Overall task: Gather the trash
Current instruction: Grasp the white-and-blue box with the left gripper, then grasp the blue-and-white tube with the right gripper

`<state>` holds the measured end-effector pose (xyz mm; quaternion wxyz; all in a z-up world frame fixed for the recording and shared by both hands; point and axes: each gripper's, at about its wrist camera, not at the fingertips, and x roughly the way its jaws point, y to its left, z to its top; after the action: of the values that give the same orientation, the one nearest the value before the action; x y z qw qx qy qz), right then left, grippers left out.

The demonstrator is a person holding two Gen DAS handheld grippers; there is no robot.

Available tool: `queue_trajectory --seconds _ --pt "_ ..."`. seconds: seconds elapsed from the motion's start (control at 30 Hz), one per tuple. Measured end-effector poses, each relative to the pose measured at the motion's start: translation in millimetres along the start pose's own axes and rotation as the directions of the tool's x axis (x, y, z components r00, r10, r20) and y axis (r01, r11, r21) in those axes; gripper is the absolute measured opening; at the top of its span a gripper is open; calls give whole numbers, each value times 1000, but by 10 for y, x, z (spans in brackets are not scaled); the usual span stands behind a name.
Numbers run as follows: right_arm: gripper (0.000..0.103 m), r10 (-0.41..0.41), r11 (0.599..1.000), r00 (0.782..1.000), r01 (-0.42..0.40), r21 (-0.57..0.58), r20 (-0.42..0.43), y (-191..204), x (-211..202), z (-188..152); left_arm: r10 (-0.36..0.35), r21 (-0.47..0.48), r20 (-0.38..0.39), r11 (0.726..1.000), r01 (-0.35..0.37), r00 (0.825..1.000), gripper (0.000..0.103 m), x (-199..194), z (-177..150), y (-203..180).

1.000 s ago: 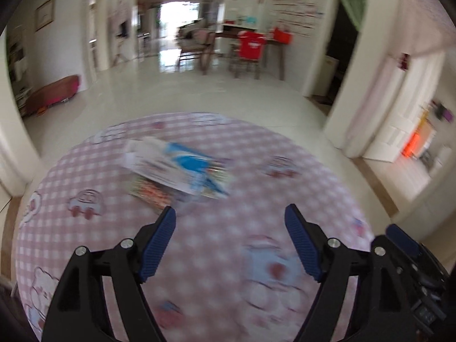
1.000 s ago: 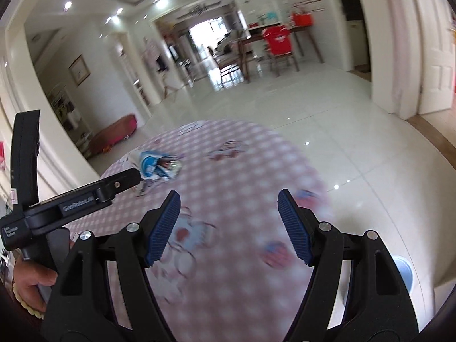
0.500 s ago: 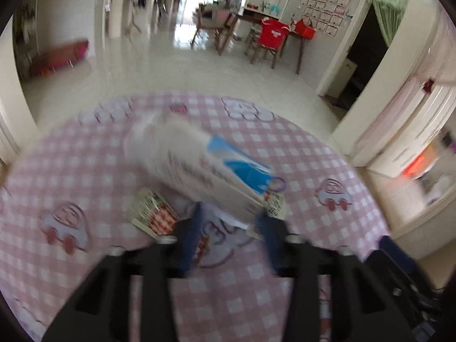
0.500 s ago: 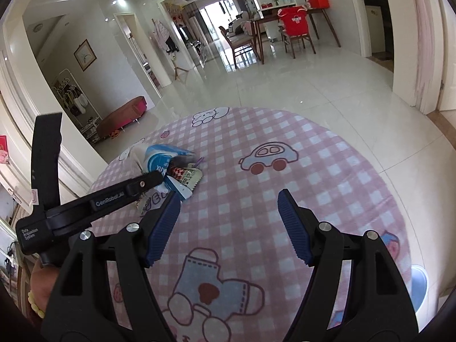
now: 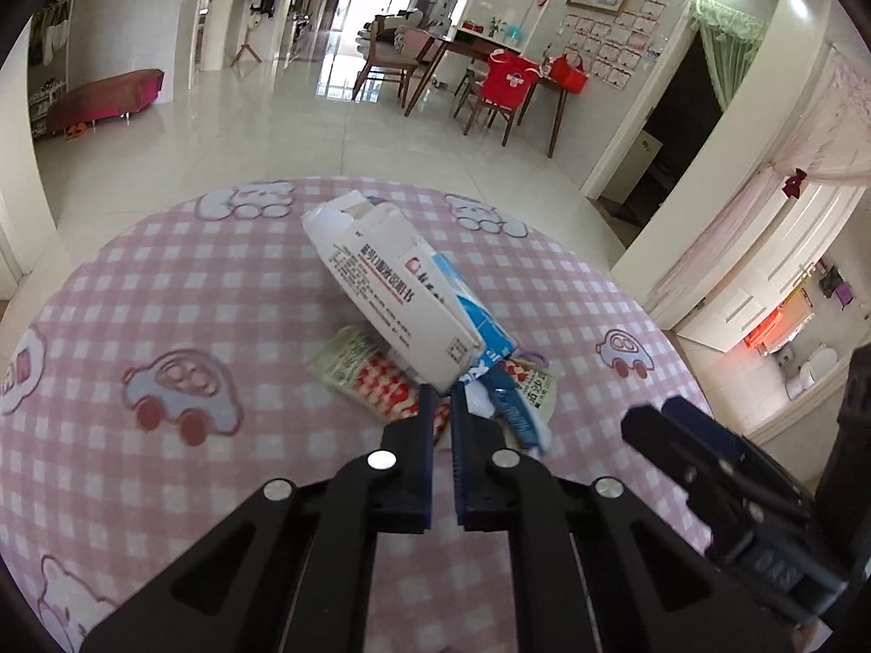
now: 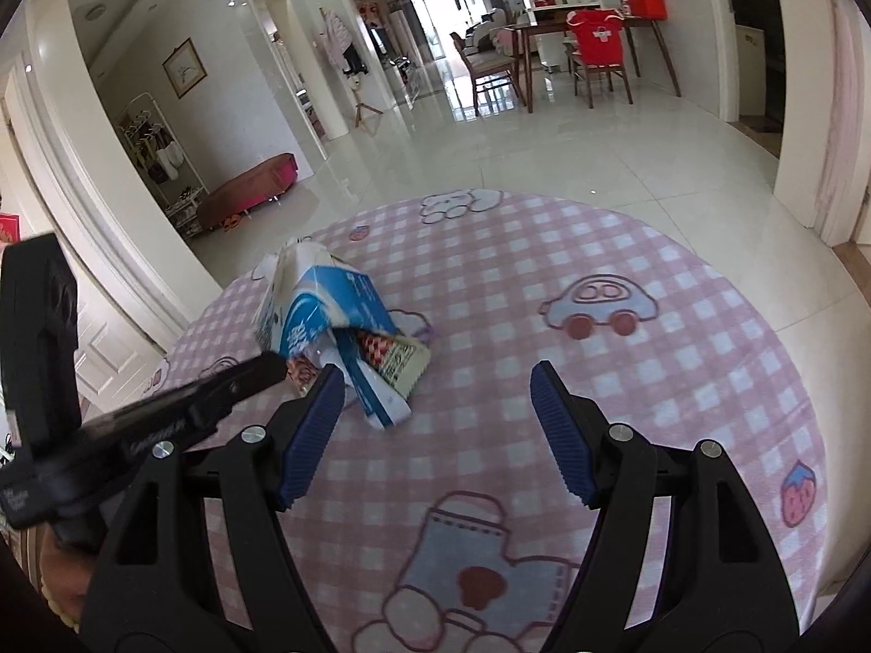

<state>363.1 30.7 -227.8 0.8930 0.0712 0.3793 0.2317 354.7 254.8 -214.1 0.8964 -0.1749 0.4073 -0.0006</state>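
My left gripper [image 5: 442, 400] is shut on the near corner of a white and blue carton [image 5: 392, 285], which tilts up off the round pink checked table [image 5: 163, 294]. Under and beside the carton lie a red-and-white checked wrapper [image 5: 375, 381] and a pale snack packet [image 5: 536, 383]. In the right wrist view the same carton [image 6: 321, 310] and the wrappers [image 6: 397, 359] sit left of centre, with the left gripper body [image 6: 163, 419] reaching in from the left. My right gripper [image 6: 438, 424] is open and empty above the table, just right of the pile.
The table edge drops to a glossy tiled floor [image 5: 305, 136]. A dining table with chairs [image 5: 490, 81] stands far behind, and a red bench [image 5: 103, 92] at the far left wall. White pillars and doors [image 5: 724, 228] stand to the right.
My left gripper moved forward to the pile and shut on the carton's corner, lifting that end. My right gripper moved closer to the pile and stayed open.
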Motion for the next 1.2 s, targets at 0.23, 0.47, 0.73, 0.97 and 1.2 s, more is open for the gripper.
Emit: queue_trajectory --seconds 0.23,0.47,0.73,0.97,1.2 --pt "70 8 1000 1000 -8 3 10 64 62 20 38 -15 9 999 -38 999 65 13 32 71" --pt "70 -3 1000 1000 3 4 0 12 104 53 18 -68 -11 998 -19 1000 46 210 127 144" --pt "70 -1 998 998 -3 -68 -57 153 272 36 -21 -96 23 995 23 1000 6 114 91 276" --pt "36 -64 975 986 29 -219 -153 427 577 -59 -20 -107 94 994 30 995 6 -188 63 334" --pt "17 -86 966 989 53 -253 -117 413 422 -141 -36 -96 111 994 47 993 6 -391 -5 275"
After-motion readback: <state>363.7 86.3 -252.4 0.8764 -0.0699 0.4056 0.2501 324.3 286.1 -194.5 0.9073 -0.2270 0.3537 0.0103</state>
